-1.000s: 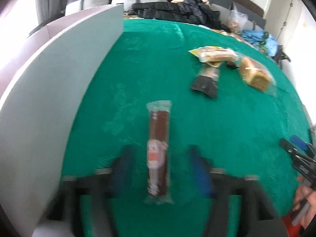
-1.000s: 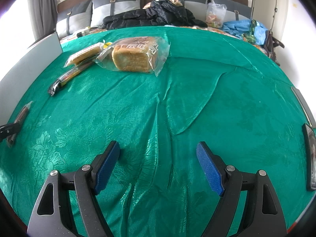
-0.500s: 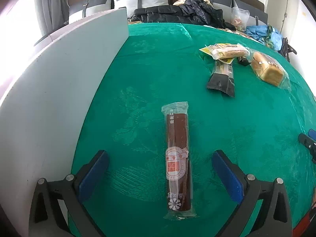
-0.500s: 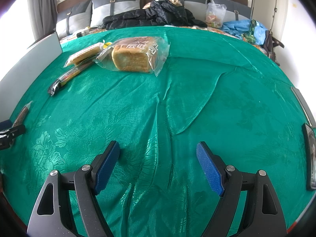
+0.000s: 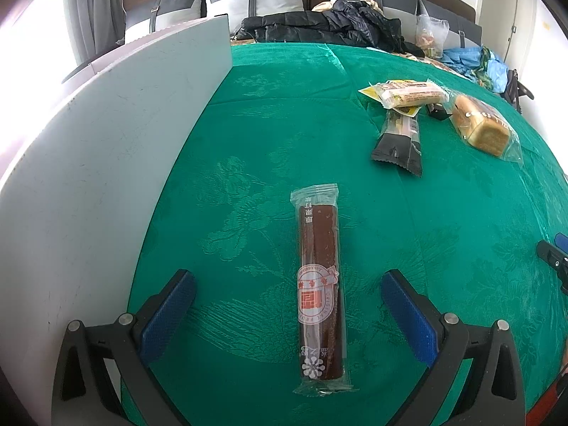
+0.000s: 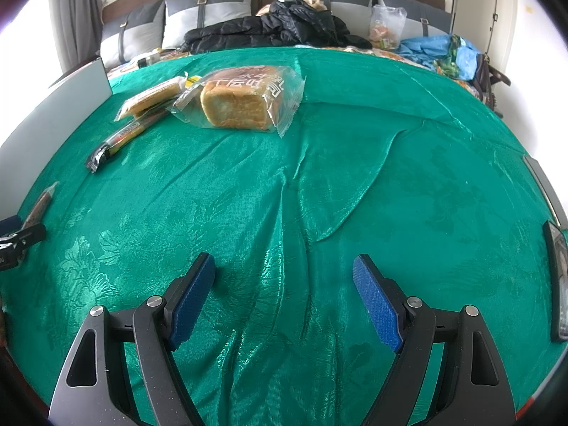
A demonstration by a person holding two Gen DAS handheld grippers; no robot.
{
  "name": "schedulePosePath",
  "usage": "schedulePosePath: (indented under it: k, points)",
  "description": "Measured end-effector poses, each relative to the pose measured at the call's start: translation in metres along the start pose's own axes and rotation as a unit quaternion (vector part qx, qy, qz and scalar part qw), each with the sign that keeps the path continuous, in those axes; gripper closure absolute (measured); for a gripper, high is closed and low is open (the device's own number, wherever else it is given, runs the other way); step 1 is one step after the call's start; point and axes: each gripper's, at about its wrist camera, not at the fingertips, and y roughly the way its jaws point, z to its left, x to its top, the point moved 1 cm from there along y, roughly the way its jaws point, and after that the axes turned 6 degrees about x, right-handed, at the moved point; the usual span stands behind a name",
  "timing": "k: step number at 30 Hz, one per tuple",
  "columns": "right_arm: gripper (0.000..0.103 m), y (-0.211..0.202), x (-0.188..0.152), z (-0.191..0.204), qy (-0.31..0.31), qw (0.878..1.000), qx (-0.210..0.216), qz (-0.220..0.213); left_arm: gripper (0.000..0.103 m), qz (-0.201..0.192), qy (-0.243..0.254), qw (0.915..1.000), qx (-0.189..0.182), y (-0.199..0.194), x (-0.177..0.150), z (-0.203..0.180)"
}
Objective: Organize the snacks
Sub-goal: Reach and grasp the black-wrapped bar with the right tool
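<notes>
Spreading from a narrower gap a second ago, the left gripper (image 5: 287, 300) now stands fully wide around the brown snack bar (image 5: 321, 293), pads touching nothing. That reads as a release (bar set down beside the grey board (image 5: 106, 163)). The right gripper (image 6: 284, 294) hangs spread and empty, with the bread loaf (image 6: 236, 103) well ahead of it.

Both cameras sit just behind their own fingers and look forward and down, close over the green cloth (image 5: 284, 135). The left wrist view faces along the grey board (image 5: 106, 149) toward the far cushions. The right wrist view stands further right and faces the same far end (the cushions appear in both). Both views share the bread pack (image 6: 238, 101), the black wrapper (image 6: 124, 136) and the long brown bar (image 5: 319, 291), which the right view catches only at its left edge.
</notes>
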Motion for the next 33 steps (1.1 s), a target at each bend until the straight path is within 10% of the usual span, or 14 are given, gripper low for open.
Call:
schedulePosePath:
  k: [10,19,25,27,29,33]
  points:
    - [0.021,0.003,0.009,0.009,-0.015,1.000,-0.016,0.012,0.000,0.000,-0.001,1.0000,0.001,-0.001,0.001,0.000]
    - [0.023,0.056,0.096,0.126,-0.065,0.990,0.114,0.056,0.000,-0.001,-0.001,1.0000,0.001,0.000,0.001,0.001]
    - [0.023,0.108,0.126,0.157,-0.011,0.991,0.095,0.094,0.000,-0.001,-0.001,1.0000,0.000,0.000,0.001,0.000]
    - [0.033,0.109,0.126,0.162,-0.032,0.994,0.067,0.082,0.000,-0.001,-0.001,1.0000,0.000,-0.001,0.001,0.001]
    - [0.067,0.103,0.123,0.162,-0.053,0.995,0.059,0.067,0.000,-0.001,-0.002,1.0000,0.000,-0.002,0.001,0.001]
    - [0.077,0.081,0.100,0.137,-0.056,0.992,0.093,0.071,0.000,-0.001,-0.002,1.0000,0.000,-0.002,0.001,0.001]
